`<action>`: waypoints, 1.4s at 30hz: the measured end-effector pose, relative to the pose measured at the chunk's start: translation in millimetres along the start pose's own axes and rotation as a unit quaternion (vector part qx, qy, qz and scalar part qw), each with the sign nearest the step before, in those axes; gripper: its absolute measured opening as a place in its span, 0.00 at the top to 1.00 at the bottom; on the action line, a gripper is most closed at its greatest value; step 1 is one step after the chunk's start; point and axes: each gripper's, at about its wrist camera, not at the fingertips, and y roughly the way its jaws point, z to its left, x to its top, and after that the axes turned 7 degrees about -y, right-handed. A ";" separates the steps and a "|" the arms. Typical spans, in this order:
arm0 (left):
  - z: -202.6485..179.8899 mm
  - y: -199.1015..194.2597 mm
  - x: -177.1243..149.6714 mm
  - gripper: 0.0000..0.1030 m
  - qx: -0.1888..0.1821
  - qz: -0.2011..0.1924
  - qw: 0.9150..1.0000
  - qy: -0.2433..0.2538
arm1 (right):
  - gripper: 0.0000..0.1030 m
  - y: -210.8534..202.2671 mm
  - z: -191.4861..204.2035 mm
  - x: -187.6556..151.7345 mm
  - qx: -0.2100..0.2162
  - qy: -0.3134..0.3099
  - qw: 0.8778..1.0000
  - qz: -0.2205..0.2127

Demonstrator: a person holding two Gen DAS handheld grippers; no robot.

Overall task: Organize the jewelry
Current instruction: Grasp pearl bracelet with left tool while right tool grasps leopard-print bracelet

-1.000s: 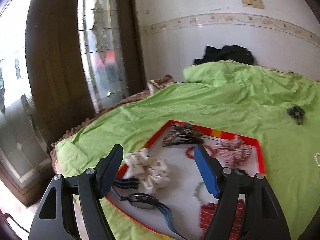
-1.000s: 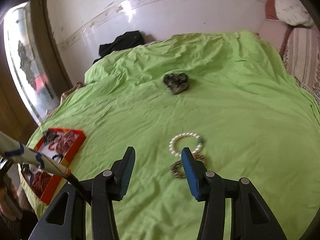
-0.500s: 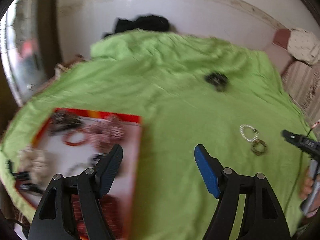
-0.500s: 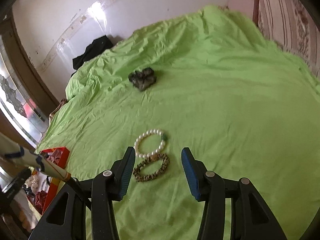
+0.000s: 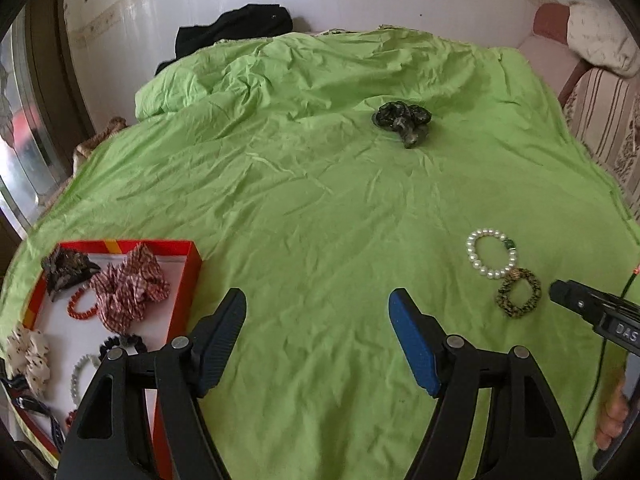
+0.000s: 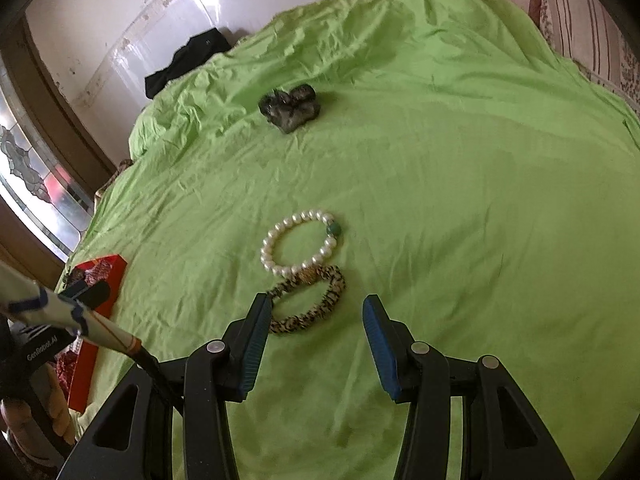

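Observation:
A pearl bracelet (image 6: 298,244) and a leopard-print band (image 6: 310,300) lie touching on the green bedsheet. My right gripper (image 6: 316,308) is open and empty, low over the sheet, with the leopard band between its fingertips. Both pieces also show in the left wrist view: the pearl bracelet (image 5: 491,254) and the band (image 5: 518,298). My left gripper (image 5: 318,312) is open and empty over bare sheet, right of the red tray (image 5: 188,276), which holds several scrunchies and bracelets. A dark scrunchie (image 5: 402,118) lies farther back on the bed (image 6: 290,110).
Black clothing (image 5: 232,28) lies at the far edge by the wall. A striped sofa with a cushion (image 5: 600,40) stands on the right. A glass door (image 6: 36,184) is at the left. The red tray (image 6: 96,300) sits near the bed's left edge.
My left gripper has swung right, away from over the tray to the open sheet. My right gripper has moved forward and down until the leopard band sits between its fingers.

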 end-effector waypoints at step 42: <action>-108.5 118.8 49.5 0.63 -0.185 0.142 0.972 0.024 | 0.63 31.7 -0.6 -8.3 0.013 -0.014 0.999 0.026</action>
